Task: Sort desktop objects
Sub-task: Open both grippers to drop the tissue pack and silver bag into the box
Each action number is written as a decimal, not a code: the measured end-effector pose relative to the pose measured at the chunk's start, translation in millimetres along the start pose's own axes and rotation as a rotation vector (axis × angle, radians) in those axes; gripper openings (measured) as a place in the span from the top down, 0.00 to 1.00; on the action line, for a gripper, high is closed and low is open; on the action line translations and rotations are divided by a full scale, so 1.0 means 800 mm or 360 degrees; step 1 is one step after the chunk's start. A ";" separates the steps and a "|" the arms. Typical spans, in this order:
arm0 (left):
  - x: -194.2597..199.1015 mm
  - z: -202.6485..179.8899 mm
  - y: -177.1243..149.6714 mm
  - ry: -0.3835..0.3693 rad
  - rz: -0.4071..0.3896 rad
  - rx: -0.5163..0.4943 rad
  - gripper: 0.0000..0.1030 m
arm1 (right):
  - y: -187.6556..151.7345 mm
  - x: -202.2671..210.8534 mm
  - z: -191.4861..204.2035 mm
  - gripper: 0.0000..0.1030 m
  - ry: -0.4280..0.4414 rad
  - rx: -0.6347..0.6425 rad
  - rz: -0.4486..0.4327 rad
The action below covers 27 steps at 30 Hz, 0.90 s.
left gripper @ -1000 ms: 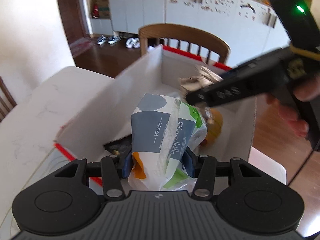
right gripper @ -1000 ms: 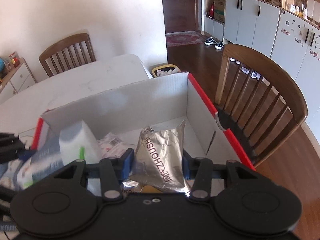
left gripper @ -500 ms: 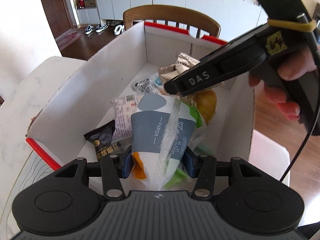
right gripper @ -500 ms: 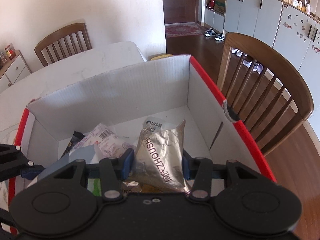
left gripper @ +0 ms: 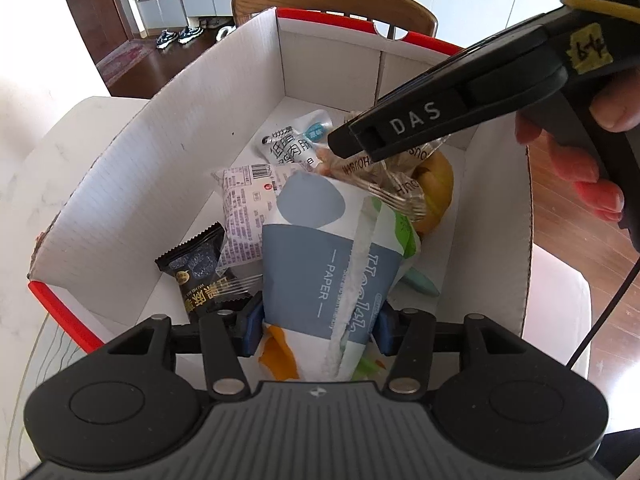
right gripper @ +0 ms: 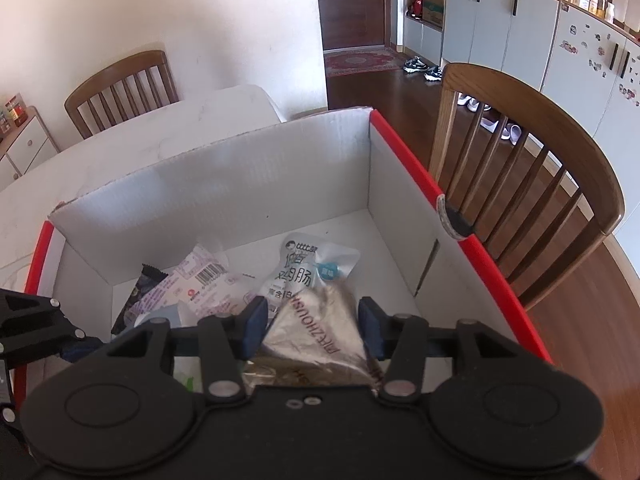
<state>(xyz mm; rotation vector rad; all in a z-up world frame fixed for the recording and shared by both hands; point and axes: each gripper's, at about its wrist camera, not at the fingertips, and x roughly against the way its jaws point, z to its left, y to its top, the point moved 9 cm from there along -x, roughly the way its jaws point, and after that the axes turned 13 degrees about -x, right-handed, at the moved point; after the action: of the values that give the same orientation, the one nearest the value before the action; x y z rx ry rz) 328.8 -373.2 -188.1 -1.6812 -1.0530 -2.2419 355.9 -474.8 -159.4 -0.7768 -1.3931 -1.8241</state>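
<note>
1. The left gripper (left gripper: 318, 330) hangs over a white cardboard box (left gripper: 132, 184) with red flaps, its 2 blue pads flanking a soft pack of paper tissues (left gripper: 328, 264) printed "PAPER"; the jaws are opening, with the pack between them and the pads touching its sides.
2. The tissue pack reaches forward from the left fingers into the box, its far end lying over the other packets.
3. The right gripper (right gripper: 312, 326), marked "DAS" on its side in the left wrist view, has a silver foil snack pouch (right gripper: 320, 340) between its blue pads; its jaws are opening too, and the right pad stands just clear of the pouch.
4. A hand (left gripper: 592, 168) grips the right tool's handle at the right of the left wrist view.
5. Ahead of the left fingers and to their left lie a black snack packet (left gripper: 200, 272) and a white barcoded packet (left gripper: 248, 204).
6. Beyond the right fingertips on the box floor rests a white sausage pouch (right gripper: 304, 268) with a blue dot.
7. A yellow rounded item (left gripper: 436, 188) sits under the foil pouch, against the box's right wall; what it is cannot be told.
8. A wooden chair (right gripper: 532, 168) stands just past the box's far right side.
</note>
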 end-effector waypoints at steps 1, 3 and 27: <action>0.001 0.000 -0.001 0.0009 0.0000 -0.0004 0.46 | 0.001 0.001 0.000 0.51 0.0011 -0.0005 -0.0004; 0.002 0.001 -0.001 0.0050 -0.0002 -0.0023 0.38 | 0.002 0.005 0.000 0.49 0.0021 -0.0012 -0.0015; 0.047 0.017 0.001 0.0167 -0.0153 0.0129 0.14 | -0.003 0.060 -0.005 0.43 0.0107 -0.0041 -0.0094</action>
<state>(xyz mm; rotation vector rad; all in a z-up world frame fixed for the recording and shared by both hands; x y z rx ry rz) 326.4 -354.6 -152.5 -1.4944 -1.2062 -2.2835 326.7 -486.8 -123.3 -0.6874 -1.3648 -1.8995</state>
